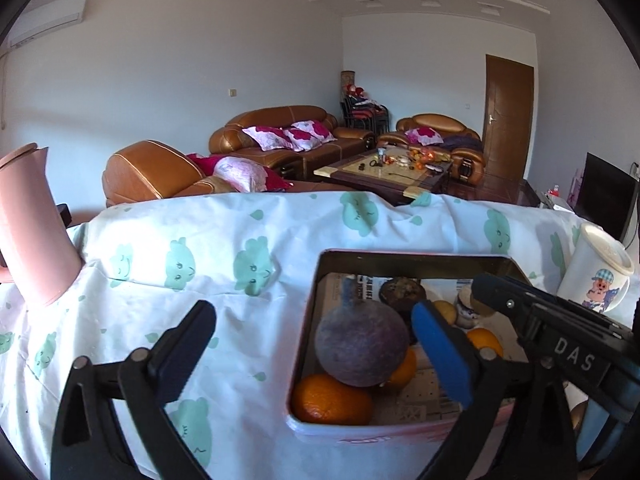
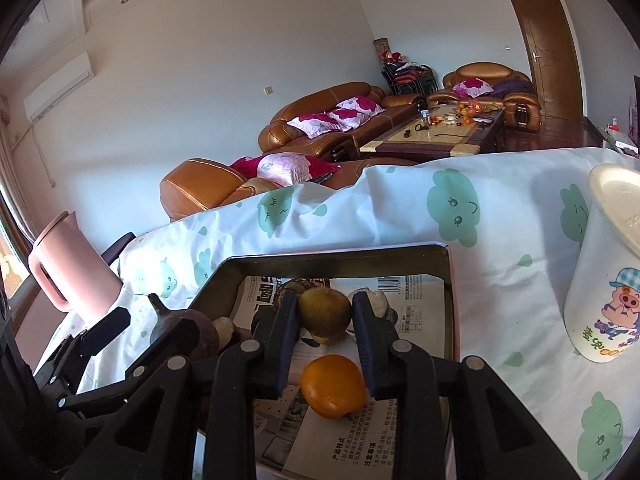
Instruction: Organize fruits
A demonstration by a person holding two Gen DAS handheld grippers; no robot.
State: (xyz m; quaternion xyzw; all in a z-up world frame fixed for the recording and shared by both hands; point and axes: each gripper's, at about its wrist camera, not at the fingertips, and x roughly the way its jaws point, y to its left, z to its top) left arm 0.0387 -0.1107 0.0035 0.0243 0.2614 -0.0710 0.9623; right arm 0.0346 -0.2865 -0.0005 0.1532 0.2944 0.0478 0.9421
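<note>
The left tongs point(image 1: 316, 344) gape wide, empty, above the purple round fruit point(image 1: 360, 348) in the tin box point(image 1: 400, 256). The right tongs point(image 2: 326, 344) stand slightly parted around a brownish-yellow fruit point(image 2: 325, 312); whether the pads press, I cannot tell. Best settle each fruit on the newspaper point(image 2: 416, 292) without crowding.

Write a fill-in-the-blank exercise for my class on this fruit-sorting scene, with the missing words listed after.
1. The fruits lie in a metal tin lined with ____.
2. The big purple fruit rests on top of two ____.
3. The left gripper has its jaws wide ____.
4. Left of the tin stands a ____ jug; to its right is a white cup with a cartoon pig.

Missing words: newspaper; oranges; open; pink
</note>
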